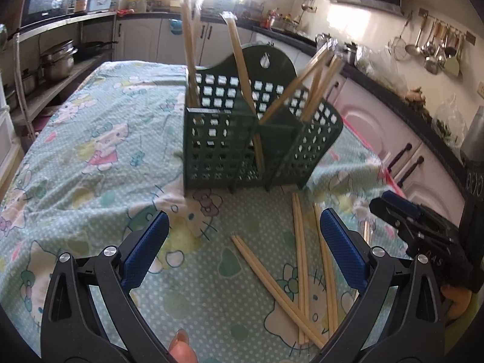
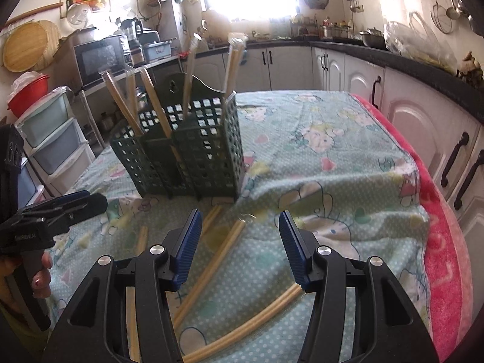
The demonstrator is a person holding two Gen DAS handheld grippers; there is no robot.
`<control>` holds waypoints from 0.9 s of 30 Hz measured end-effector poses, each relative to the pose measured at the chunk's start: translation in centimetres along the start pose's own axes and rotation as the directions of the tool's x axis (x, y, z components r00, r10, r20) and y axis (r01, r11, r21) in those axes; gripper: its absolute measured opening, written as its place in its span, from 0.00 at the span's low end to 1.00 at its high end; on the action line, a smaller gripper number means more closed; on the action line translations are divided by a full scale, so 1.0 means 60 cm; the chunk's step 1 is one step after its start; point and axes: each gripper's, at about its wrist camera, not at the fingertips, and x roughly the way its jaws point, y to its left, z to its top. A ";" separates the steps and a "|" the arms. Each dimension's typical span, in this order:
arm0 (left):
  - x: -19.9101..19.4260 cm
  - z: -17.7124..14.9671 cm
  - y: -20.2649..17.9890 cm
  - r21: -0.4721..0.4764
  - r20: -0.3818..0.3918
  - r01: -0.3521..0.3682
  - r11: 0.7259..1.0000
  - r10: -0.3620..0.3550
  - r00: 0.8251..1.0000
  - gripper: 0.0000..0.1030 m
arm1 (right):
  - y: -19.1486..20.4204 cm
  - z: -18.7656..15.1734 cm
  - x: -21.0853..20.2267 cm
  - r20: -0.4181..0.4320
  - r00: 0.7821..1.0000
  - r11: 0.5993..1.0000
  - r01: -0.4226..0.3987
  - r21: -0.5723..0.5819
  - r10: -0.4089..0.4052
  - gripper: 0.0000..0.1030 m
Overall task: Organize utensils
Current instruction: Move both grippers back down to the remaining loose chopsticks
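Observation:
A dark green perforated utensil holder point(image 1: 242, 139) stands on the table with several wrapped chopstick pairs point(image 1: 236, 57) upright in its compartments; it also shows in the right wrist view point(image 2: 187, 157). More chopstick pairs point(image 1: 299, 269) lie loose on the cloth in front of it, also in the right wrist view point(image 2: 211, 266). My left gripper point(image 1: 242, 251) is open and empty above the loose chopsticks. My right gripper point(image 2: 239, 242) is open and empty over them too; it shows at the right of the left wrist view point(image 1: 396, 211).
The table wears a light green cartoon-print cloth point(image 1: 106, 157) with a pink blanket edge point(image 2: 441, 242) on the right. Kitchen cabinets point(image 2: 423, 133) and counter run along the right; shelves with pots point(image 1: 57, 60) and a microwave point(image 2: 99, 57) stand on the left.

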 end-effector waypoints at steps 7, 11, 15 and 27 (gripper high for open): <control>0.031 -0.023 -0.013 0.000 -0.080 0.054 0.999 -0.053 0.995 0.82 | -0.017 -0.011 0.023 -0.052 0.999 1.000 0.000 0.026 0.001 0.50; 0.058 -0.038 -0.016 -0.011 -0.148 0.090 0.996 -0.091 0.985 0.71 | -0.026 -0.012 0.037 -0.080 0.997 0.999 -0.007 0.044 0.011 0.50; 0.079 -0.047 -0.006 -0.053 -0.194 0.111 0.992 -0.119 0.974 0.56 | -0.034 -0.012 0.050 -0.102 0.995 0.998 -0.015 0.053 0.020 0.49; 0.114 -0.033 -0.002 -0.088 -0.230 0.095 0.992 -0.113 0.967 0.56 | -0.018 0.001 0.126 -0.212 0.975 0.997 -0.067 0.034 0.072 0.49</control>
